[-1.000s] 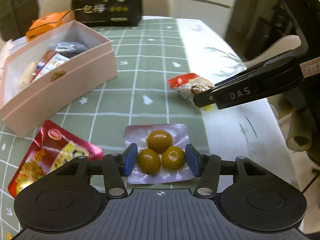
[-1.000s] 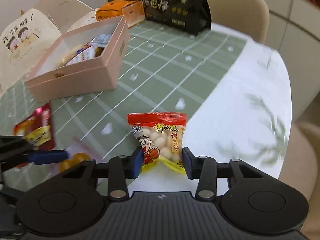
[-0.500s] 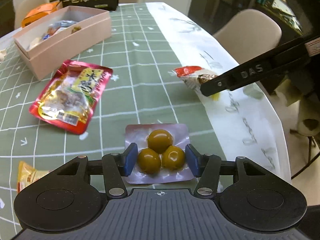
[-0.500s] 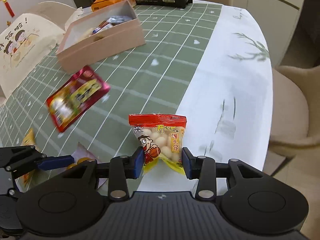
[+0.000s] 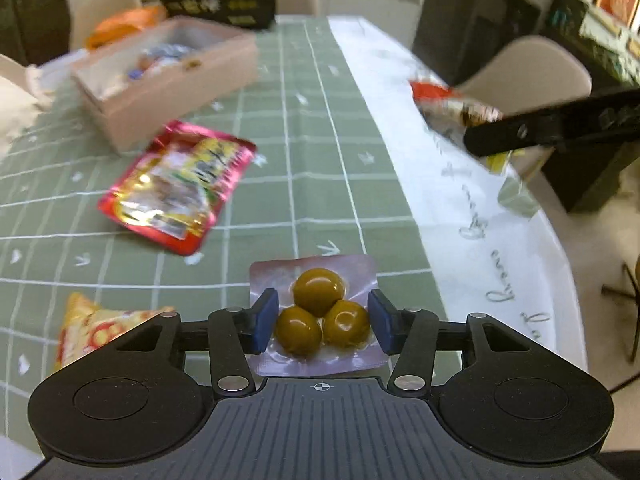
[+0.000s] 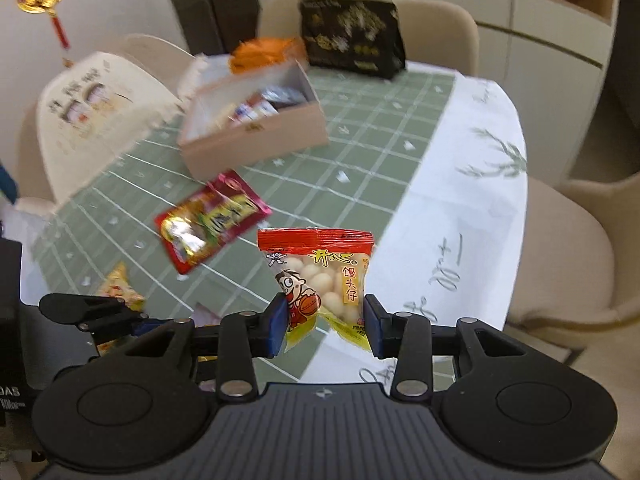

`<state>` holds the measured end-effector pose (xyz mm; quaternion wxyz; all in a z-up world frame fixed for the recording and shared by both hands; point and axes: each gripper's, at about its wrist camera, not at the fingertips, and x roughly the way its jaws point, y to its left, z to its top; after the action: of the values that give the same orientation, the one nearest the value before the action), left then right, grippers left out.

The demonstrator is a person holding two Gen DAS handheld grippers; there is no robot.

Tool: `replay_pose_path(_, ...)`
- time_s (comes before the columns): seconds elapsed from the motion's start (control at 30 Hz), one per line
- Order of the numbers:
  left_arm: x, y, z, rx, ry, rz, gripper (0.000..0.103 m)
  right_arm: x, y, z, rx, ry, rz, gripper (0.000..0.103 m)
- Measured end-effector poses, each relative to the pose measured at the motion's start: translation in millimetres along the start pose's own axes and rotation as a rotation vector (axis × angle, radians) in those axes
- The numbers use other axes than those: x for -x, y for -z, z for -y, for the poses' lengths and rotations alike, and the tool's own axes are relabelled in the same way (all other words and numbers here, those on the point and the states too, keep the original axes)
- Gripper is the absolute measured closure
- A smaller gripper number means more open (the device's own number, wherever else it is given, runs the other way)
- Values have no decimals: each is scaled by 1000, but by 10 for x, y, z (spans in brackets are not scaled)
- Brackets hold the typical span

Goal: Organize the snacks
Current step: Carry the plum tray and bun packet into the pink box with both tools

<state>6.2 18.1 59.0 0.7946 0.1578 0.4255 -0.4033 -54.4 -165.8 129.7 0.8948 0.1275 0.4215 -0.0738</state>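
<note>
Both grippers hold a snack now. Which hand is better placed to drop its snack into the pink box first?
Probably the left. The left gripper, jaws just closing on the olive pack, is on the side nearer the pink box. The right gripper holds the ball snack bag over the table's white edge.

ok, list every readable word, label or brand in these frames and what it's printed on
"馒头仔": yellow label on the red-topped snack bag in the right gripper.
"DAS": casing of the left gripper, partly cut off.
Black bag, pink box, red packet, cartoon card, tablecloth script: print too blurred to read.
</note>
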Motion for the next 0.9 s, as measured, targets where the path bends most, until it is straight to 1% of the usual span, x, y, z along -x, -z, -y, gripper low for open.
replay_pose_path(0.07,184,-34,-51,27,1,26,49,35,38,17,10,-4,22,64)
replay_pose_path(0.13,394,-181,-118,33,5,62,49,57,75,58,-15,-17,27,64)
replay_pose_path(0.2,605,-436,-245,26,-22,127,48,77,95,100,-39,-54,27,64)
replay_pose_path(0.3,817,-1015,-576,44,-61,242,48,95,65,116,-46,-66,41,64)
replay_pose_path(0.4,775,-1595,-941,50,-81,339,47,119,1,104,-77,-53,50,64)
replay_pose_path(0.47,581,-1944,-1260,86,-37,352,49,148,-23,64,-100,-38,45,64)
replay_pose_path(0.5,454,-2080,-1458,138,-6,358,49,152,-26,44,-112,-28,36,64)
replay_pose_path(0.57,283,-2183,-1765,218,26,365,50,145,-23,-18,-146,8,9,64)
replay_pose_path(0.63,163,-2185,-1995,247,54,366,50,141,-35,-129,-184,48,-11,64)
replay_pose_path(0.7,68,-2105,-2180,255,70,330,50,155,-118,-265,-226,63,-17,64)
replay_pose_path(0.77,3,-1948,-2316,242,58,295,50,163,-329,-432,-264,56,-9,64)
replay_pose_path(0.83,-95,-1801,-2441,233,61,266,50,129,-620,-650,-244,69,19,64)
replay_pose_path(0.9,-163,-1643,-2584,255,86,232,50,9,-985,-873,-224,82,56,64)
